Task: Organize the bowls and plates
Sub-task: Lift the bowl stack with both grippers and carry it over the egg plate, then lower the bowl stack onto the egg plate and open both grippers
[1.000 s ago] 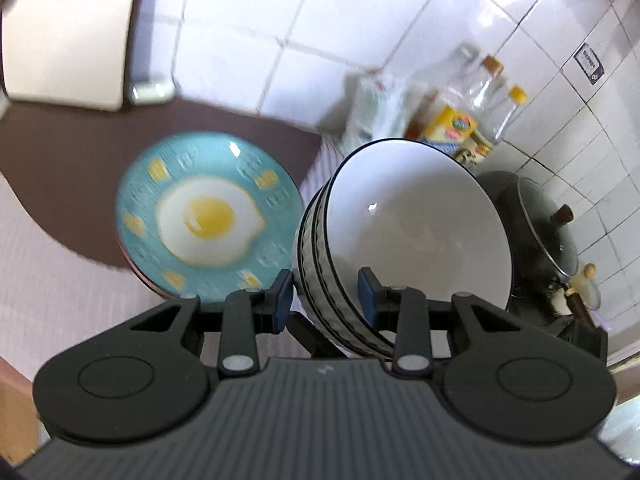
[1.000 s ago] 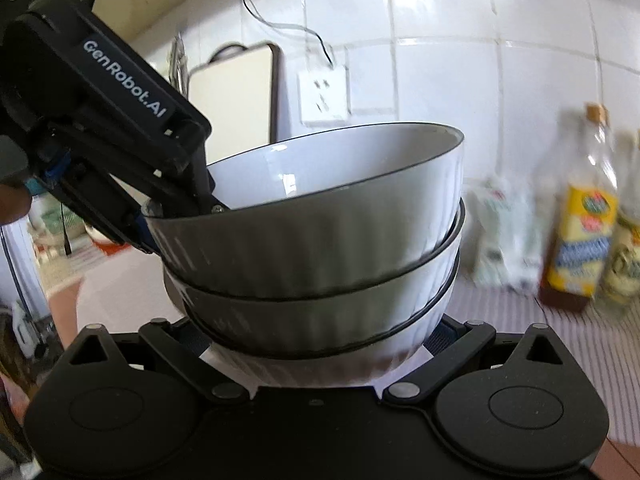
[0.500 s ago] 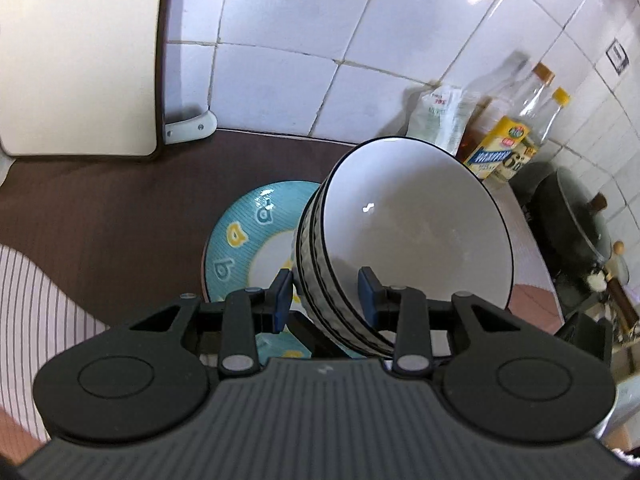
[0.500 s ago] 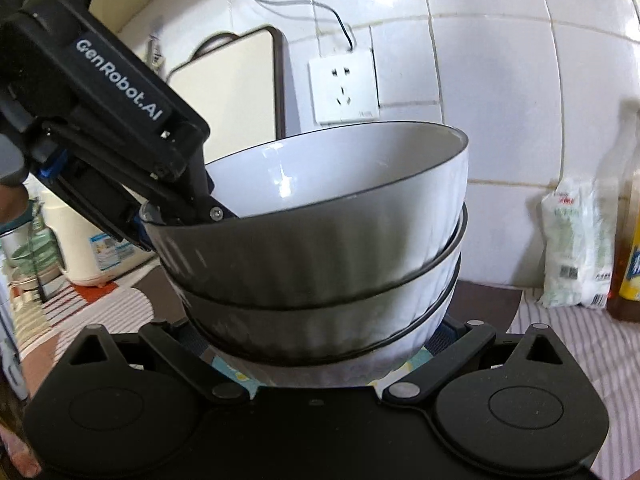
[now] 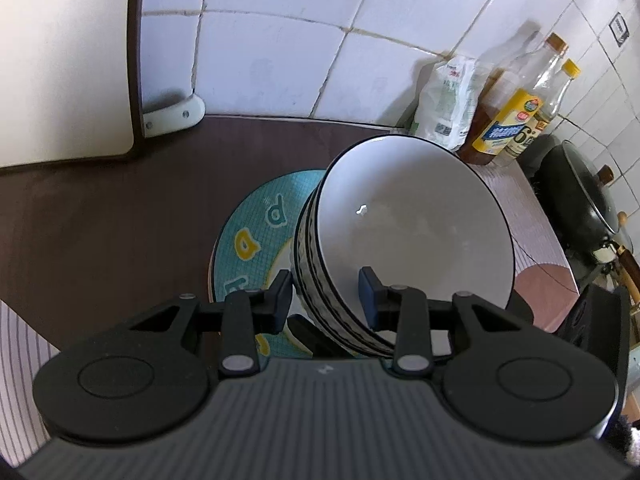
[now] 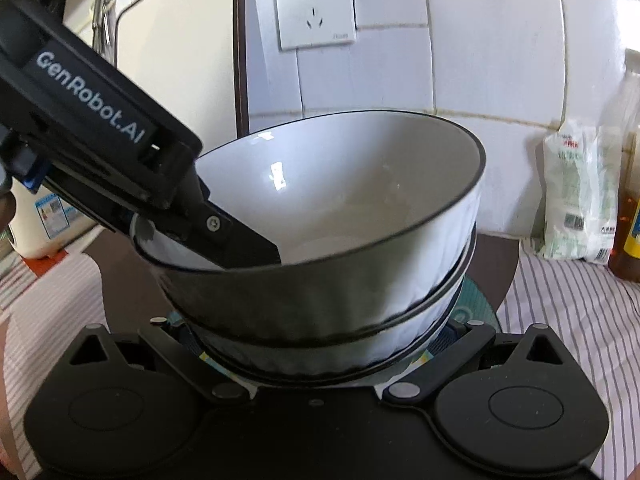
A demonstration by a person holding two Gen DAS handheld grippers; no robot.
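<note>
Your desk (image 5: 100, 240) backs on a tiled wall; open room lies left; bottles (image 5: 516, 120) crowd the right; the blue plate (image 5: 256, 236) sits below; the bowl stack (image 5: 408, 232), heavy, slick, breakable, hangs tilted above; left tongs (image 5: 326, 296) pinch its rim; right tongs (image 6: 320, 344) cradle its base, grip uncertain.

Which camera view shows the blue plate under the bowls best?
The left wrist view. There a wide part of the blue plate shows from above, with its yellow pictures, lying on the brown mat. The right wrist view shows only thin teal slivers beneath the stack of bowls.
</note>
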